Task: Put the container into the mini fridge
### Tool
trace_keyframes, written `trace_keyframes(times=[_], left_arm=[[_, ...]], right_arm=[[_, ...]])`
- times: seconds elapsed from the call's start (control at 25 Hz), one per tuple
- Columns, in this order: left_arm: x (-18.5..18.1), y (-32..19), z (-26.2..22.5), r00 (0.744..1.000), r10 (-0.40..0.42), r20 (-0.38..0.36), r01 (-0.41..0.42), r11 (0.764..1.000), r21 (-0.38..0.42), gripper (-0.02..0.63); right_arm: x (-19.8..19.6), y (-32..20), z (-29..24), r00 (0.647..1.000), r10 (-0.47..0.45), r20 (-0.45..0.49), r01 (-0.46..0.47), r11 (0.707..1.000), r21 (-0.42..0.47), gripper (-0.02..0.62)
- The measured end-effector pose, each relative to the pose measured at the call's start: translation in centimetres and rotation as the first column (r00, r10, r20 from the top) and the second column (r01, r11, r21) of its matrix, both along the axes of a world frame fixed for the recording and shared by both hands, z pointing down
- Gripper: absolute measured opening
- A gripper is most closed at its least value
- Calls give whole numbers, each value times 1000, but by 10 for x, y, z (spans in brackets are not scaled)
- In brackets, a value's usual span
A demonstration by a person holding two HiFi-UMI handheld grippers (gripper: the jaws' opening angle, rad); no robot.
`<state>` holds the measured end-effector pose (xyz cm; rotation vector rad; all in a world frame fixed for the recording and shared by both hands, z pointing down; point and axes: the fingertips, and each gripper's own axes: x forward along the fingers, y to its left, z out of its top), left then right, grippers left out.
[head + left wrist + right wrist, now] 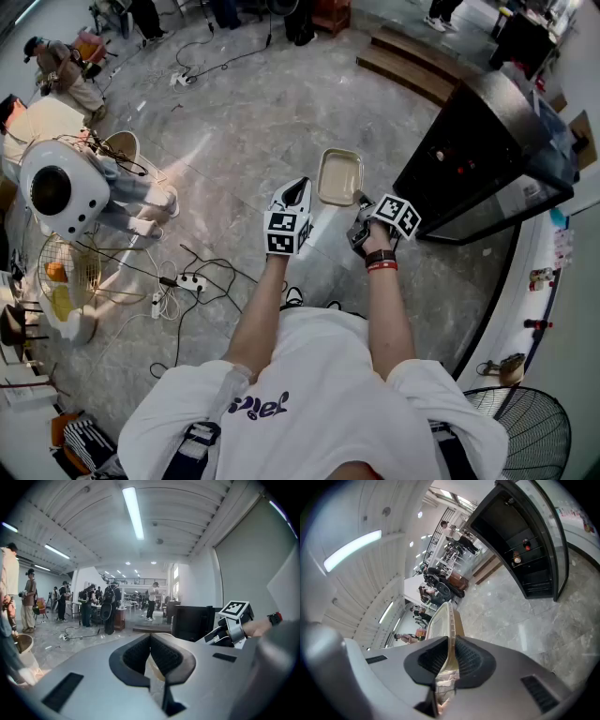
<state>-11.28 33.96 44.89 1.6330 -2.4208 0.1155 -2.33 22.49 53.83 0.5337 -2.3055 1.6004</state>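
The container (339,176), a shallow beige tub with a clear lid, hangs over the floor in front of me. My right gripper (359,208) is shut on its near right rim. In the right gripper view the container (442,617) stands edge-on, and the right gripper (451,641) pinches its rim between both pads. The black mini fridge (487,155) stands to the right; the mini fridge (524,541) shows dark shelves through its front. My left gripper (298,192) sits just left of the container, apart from it. This left gripper (150,638) is shut and holds nothing.
Cables and a power strip (192,279) lie on the floor at my left, beside a white round machine (58,192) and a fan (66,277). A low wooden step (417,67) is behind the fridge. Another fan (530,431) stands at my right. People stand at the back.
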Motion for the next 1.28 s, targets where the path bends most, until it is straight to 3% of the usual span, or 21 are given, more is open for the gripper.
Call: trace_keyframes(times=[0.28,0.48,0.8,0.96,1.16,1.28], left_arm=[[33,-2,-6,1000,6,26,-6,1000,6,21],[31,-9,-1,1000,20,18,-20,1000,-1,21],[-4,-71,19,993,120,-19,-120,993,8,21],[-38,-108,3,987,160,-23,-159,986,47,21],[-70,-156,-16,968,250,-3,-249,966,76,21],[-78,-180,-17,940,342,-10,-340,937,83,21]], right_arm=[[26,1,2,1000,6,21,-6,1000,-16,60],[24,-4,10,1000,15,14,-15,999,-29,60],[-10,-41,31,997,70,8,-70,995,-69,60],[-38,-67,17,995,103,13,-103,993,-51,60],[-64,-105,3,984,176,8,-176,984,-30,60],[-74,-126,2,970,242,13,-241,970,-37,60]])
